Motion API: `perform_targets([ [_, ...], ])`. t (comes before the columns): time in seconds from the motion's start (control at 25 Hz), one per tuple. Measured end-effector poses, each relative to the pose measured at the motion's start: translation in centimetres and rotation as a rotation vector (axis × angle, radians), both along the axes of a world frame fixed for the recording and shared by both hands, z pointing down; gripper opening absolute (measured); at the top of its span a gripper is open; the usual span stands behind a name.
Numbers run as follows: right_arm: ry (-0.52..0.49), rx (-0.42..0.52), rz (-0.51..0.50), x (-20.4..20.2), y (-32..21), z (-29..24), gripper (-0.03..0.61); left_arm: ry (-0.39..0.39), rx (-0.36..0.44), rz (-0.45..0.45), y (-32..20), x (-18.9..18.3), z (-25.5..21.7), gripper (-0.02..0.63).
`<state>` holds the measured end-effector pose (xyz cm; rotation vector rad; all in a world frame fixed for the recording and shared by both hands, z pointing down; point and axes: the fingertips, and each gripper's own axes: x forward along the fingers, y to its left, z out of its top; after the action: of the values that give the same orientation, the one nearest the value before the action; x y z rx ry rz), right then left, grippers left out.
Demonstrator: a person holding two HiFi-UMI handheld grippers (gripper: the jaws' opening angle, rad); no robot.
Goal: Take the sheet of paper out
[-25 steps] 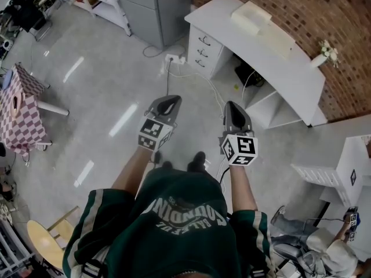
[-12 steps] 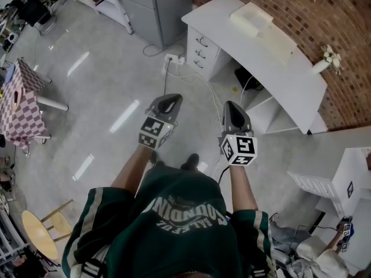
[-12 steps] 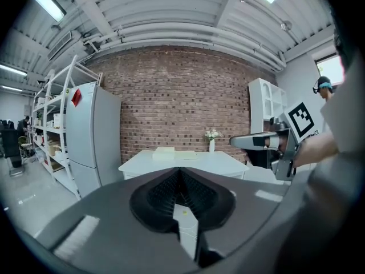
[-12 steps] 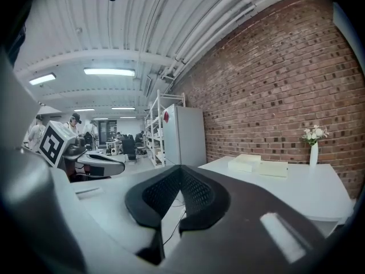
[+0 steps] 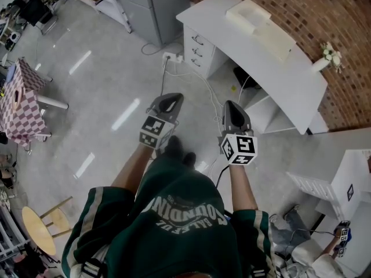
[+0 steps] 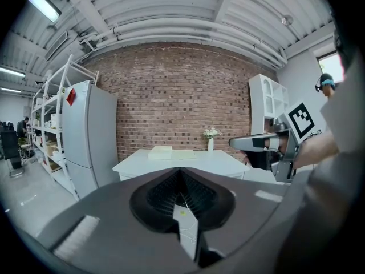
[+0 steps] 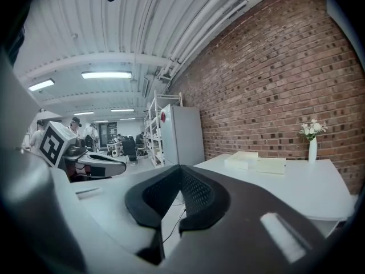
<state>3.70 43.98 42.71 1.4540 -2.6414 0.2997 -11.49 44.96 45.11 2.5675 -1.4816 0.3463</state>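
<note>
Both grippers hover side by side at the middle of the head view, over open grey floor [image 5: 104, 91]. The left gripper [image 5: 167, 100] and the right gripper [image 5: 232, 107] each have their jaws pressed together with nothing between them. A cable [image 5: 213, 92] crosses the floor toward the near edge of the white surface [image 5: 290, 74] at upper right. There, beside a pale box [image 5: 248, 15], lies what may be the sheet of paper [image 5: 273, 39], well apart from both grippers.
</note>
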Motion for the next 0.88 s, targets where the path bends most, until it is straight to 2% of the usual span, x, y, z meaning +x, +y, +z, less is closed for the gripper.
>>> perform_targets([
  [0.44, -0.005, 0.008, 0.038, 1.5, -2.0, 0.0, 0.000, 0.007, 0.029, 0.033, -2.7, 1.7, -0.8, 0.011],
  [0.88, 0.004, -0.016, 0.051, 0.4, -9.2, 0.9, 0.000, 0.006, 0.022, 0.047, -10.4, 0.8, 0.8, 0.011],
])
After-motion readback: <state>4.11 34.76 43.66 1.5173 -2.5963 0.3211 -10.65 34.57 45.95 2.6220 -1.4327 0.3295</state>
